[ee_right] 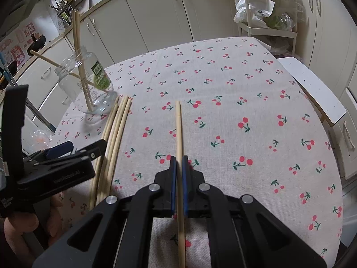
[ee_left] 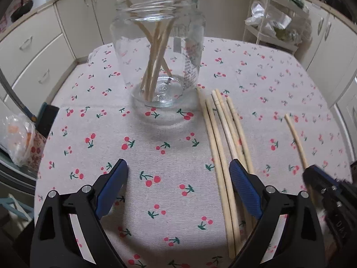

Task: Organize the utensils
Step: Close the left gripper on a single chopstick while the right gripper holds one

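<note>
A clear glass jar (ee_left: 158, 51) (ee_right: 87, 84) stands on the cherry-print tablecloth (ee_left: 167, 134) with several wooden chopsticks leaning inside it. More loose chopsticks (ee_left: 223, 138) (ee_right: 111, 138) lie side by side on the cloth just right of the jar. My left gripper (ee_left: 178, 174) hovers open in front of the jar; its right finger (ee_left: 244, 189) overlaps that bundle. One single chopstick (ee_right: 179, 134) (ee_left: 296, 138) lies apart to the right. My right gripper (ee_right: 178, 160) is shut on this single chopstick, the blue pads pressing both its sides.
White kitchen cabinets (ee_right: 156, 17) run behind the table. A wire shelf with plastic bags (ee_right: 265, 15) stands at the back right. A white chair seat (ee_right: 312, 87) sits by the table's right edge. A plastic bag (ee_left: 17, 138) lies off the left edge.
</note>
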### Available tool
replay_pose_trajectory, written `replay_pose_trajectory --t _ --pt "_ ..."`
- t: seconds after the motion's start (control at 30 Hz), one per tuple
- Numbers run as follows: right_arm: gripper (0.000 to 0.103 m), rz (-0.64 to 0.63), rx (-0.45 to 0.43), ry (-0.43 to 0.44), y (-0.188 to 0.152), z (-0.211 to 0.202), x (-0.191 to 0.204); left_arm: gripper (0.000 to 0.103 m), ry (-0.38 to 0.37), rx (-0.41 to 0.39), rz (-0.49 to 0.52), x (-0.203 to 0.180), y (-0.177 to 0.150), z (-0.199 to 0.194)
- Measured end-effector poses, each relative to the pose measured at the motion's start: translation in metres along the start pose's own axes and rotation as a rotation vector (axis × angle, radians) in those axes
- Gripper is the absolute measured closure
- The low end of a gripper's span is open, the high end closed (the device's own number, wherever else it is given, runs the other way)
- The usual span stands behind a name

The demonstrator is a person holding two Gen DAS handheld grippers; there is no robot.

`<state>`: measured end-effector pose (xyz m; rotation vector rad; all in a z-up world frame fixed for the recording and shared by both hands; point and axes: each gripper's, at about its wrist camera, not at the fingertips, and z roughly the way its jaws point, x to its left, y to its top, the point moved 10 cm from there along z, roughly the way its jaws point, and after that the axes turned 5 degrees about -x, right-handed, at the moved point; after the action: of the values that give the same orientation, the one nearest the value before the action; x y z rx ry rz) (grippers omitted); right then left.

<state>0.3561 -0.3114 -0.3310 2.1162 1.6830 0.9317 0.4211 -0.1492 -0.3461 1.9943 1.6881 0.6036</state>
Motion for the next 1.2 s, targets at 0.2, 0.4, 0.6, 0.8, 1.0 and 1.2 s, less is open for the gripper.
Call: replay_pose_trajectory --t 0.2,0.4,0.6,0.8,1.0,1.2 --pt "0.097 0.009 0.000 0.011 -0.001 -0.001 0.000 0.019 -0.002 0.007 0.011 0.001 -0.002 -0.003" --pt "0.097 0.022 0.000 0.022 -0.002 -0.002 0.000 0.037 -0.018 0.015 0.038 0.001 -0.004 -0.010" --pt "0.097 0.002 0.024 0.059 -0.013 -0.006 0.014 0.091 -0.066 0.033 0.111 -0.009 -0.016 -0.025" --pt "0.097 0.002 0.046 0.081 -0.019 -0.011 0.020 0.094 -0.168 0.126 0.138 -0.001 -0.045 -0.045" --pt "0.097 -0.023 0.039 0.056 -0.004 -0.001 0.023 0.093 -0.186 0.149 0.147 0.007 -0.044 -0.047" --pt "0.086 -0.077 0.052 0.014 0.009 0.015 0.025 0.081 -0.255 0.132 0.044 0.003 -0.013 -0.027"
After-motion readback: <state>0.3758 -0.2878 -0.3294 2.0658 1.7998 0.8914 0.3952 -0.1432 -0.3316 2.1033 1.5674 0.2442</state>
